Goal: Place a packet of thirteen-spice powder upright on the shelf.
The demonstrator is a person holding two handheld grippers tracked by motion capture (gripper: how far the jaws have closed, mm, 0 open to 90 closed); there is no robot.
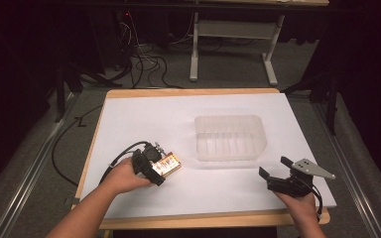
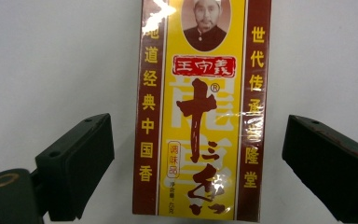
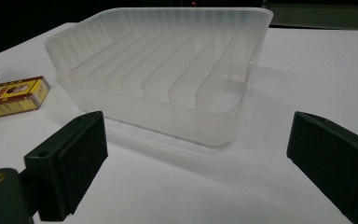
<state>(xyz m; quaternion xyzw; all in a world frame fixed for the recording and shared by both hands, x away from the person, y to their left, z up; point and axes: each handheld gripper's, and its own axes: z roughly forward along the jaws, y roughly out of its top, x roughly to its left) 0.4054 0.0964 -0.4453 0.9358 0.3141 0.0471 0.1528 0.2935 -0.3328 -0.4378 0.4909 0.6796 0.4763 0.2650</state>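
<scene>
White table sheet (image 1: 144, 124), dark room. One flat yellow-and-maroon printed cardboard box (image 2: 200, 112) lies left of centre, between the spread, non-touching jaws of the left gripper (image 1: 157, 166). One empty translucent ribbed plastic tub (image 1: 230, 137) stands at centre. Right gripper (image 1: 274, 169) released, near tub.

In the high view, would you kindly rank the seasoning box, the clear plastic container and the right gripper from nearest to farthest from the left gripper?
1. Seasoning box: lying between the open jaws of the left gripper, at the table's front left.
2. Clear plastic container: mid-table, to the right and farther back.
3. Right gripper: front right, past the container.
</scene>
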